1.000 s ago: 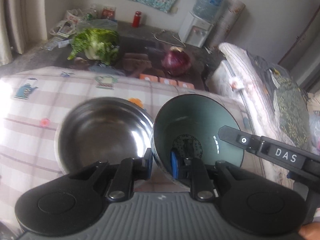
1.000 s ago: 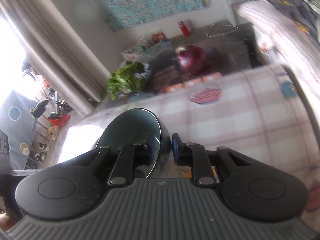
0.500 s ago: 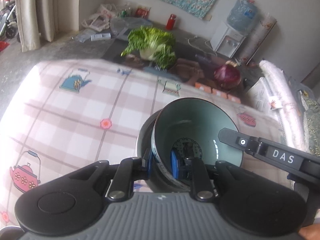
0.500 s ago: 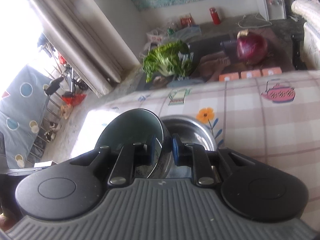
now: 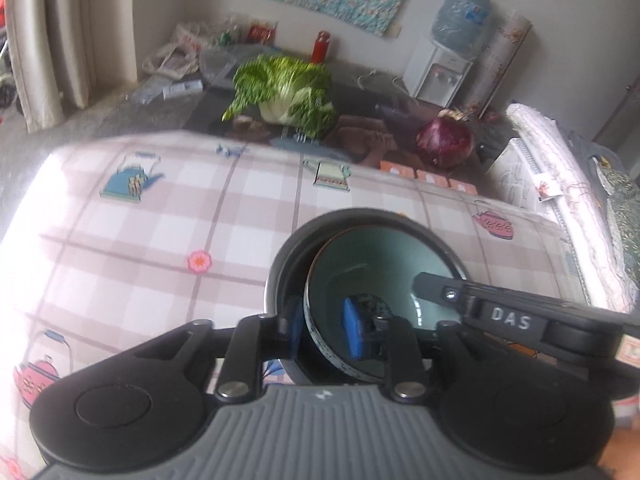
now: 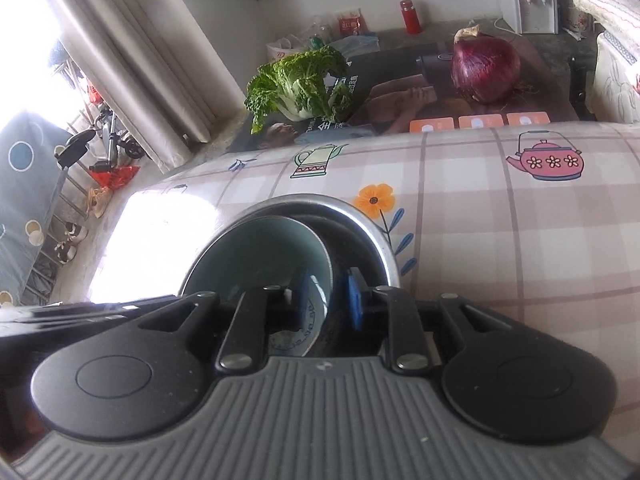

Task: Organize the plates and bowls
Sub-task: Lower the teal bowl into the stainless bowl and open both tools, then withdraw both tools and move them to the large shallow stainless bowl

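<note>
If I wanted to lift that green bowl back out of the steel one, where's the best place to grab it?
Grip the green bowl by its thin rim, one finger inside and one outside, coming from above. It sits tilted inside the steel bowl, so its outer wall is mostly shut in and only the raised rim offers purchase. The left gripper and right gripper straddle opposite sides this way.

White capitals "DAS" seen printed along the black arm of the right gripper [image 5: 510, 323] where it crossed the left wrist view. Chinese characters visible on the dark poster [image 6: 356, 80] beneath the cabbage, too small to be read.
</note>
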Demonstrator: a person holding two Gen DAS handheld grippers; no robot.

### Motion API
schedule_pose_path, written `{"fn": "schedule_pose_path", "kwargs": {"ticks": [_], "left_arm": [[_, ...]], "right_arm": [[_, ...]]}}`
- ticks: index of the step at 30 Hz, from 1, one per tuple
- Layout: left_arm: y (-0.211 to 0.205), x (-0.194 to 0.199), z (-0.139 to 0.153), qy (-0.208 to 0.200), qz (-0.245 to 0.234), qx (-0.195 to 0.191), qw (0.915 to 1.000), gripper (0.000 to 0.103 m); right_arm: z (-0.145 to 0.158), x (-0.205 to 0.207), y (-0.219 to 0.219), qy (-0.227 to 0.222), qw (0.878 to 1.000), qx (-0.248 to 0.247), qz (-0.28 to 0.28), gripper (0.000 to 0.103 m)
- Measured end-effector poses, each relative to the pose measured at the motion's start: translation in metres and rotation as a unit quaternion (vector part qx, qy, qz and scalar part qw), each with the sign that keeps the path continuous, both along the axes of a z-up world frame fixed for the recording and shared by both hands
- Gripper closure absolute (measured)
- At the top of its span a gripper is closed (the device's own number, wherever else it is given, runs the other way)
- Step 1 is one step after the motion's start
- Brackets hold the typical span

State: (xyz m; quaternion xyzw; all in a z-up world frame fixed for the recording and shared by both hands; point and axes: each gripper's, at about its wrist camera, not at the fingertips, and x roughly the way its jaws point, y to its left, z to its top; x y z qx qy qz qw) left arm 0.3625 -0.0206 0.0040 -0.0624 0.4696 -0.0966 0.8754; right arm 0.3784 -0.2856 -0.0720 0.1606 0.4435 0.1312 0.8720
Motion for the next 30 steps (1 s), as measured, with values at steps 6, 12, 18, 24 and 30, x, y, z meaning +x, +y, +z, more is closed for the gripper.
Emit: {"fn": "schedule_pose_path", "kwargs": {"ticks": [6, 12, 18, 24, 30], "left_arm": [[0.013, -0.03, 0.023, -0.026, -0.021, 0.002, 0.9994, 0.042], [0.034, -0.083, 0.04, -0.059, -0.047, 0.032, 0.9967, 0.025], [0.057, -0.131, 0.055, -0.119, -0.037, 0.09, 0.9882, 0.018], [0.082, -0.177, 0.055, -0.185, 0.024, 0.143, 0.9719, 0.016], [0.11, -0.227, 0.047, -0.192, 0.061, 0.136, 0.9701, 0.016]], "right_arm": [[0.016, -0.012, -0.001, -0.045, 0.999, 0.014, 0.0, 0.03], [0.036, -0.047, -0.006, -0.08, 0.996, 0.042, -0.003, 0.026], [0.054, -0.117, -0.02, -0.114, 0.99, 0.078, -0.012, 0.022], [0.053, -0.19, -0.03, -0.117, 0.985, 0.12, -0.028, 0.022], [0.054, -0.254, -0.024, -0.127, 0.982, 0.136, -0.025, 0.022]]}}
